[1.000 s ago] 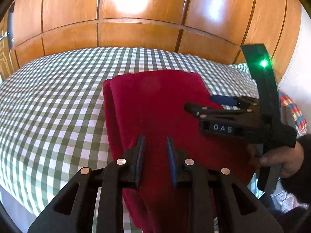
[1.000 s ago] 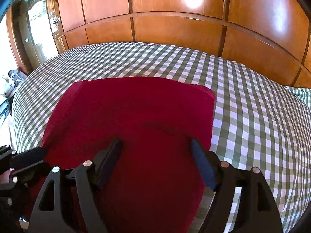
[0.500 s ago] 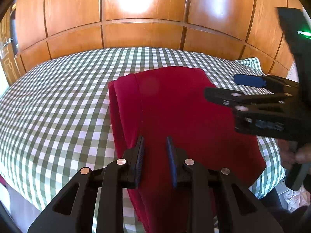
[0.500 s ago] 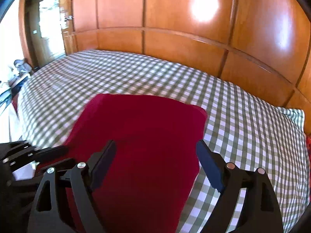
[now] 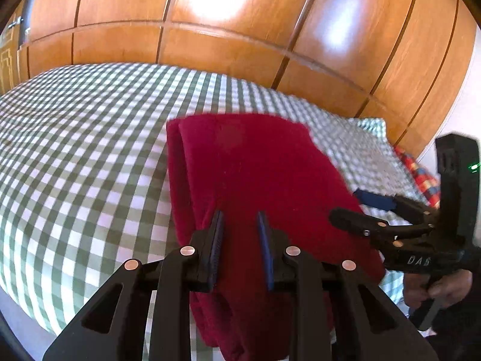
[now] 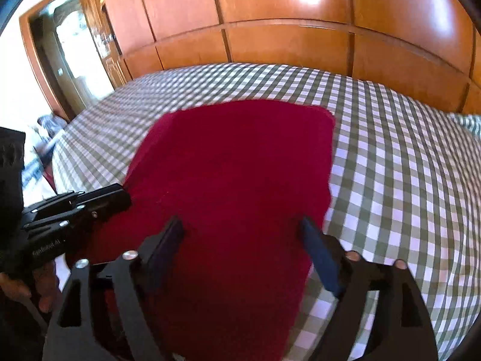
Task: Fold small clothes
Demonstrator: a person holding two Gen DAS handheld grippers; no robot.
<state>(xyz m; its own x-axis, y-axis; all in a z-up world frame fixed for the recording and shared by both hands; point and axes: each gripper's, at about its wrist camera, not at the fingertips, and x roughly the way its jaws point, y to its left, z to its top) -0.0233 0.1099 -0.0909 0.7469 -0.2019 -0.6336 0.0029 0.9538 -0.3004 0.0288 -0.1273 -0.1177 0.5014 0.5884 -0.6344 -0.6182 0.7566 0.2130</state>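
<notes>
Lying on the checked bed (image 6: 405,180), the red cloth (image 6: 234,174) is partly folded, its long axis running from the near edge, at 6 o'clock, toward the wooden panels (image 6: 285,15) at 12 o'clock. In the left wrist view a doubled edge runs along the cloth's 9 o'clock side. The left gripper (image 5: 240,234) has its jaws narrowly parted over the near left part of the cloth; whether they pinch a layer cannot be told. The right gripper (image 6: 242,237) has its jaws spread wide, straddling the near end of the cloth, gripping nothing. Both grippers sit at the cloth's 6 o'clock end, about equally near; the far edge lies straight ahead at 12 o'clock. A fold toward 12 o'clock is judged likely.
</notes>
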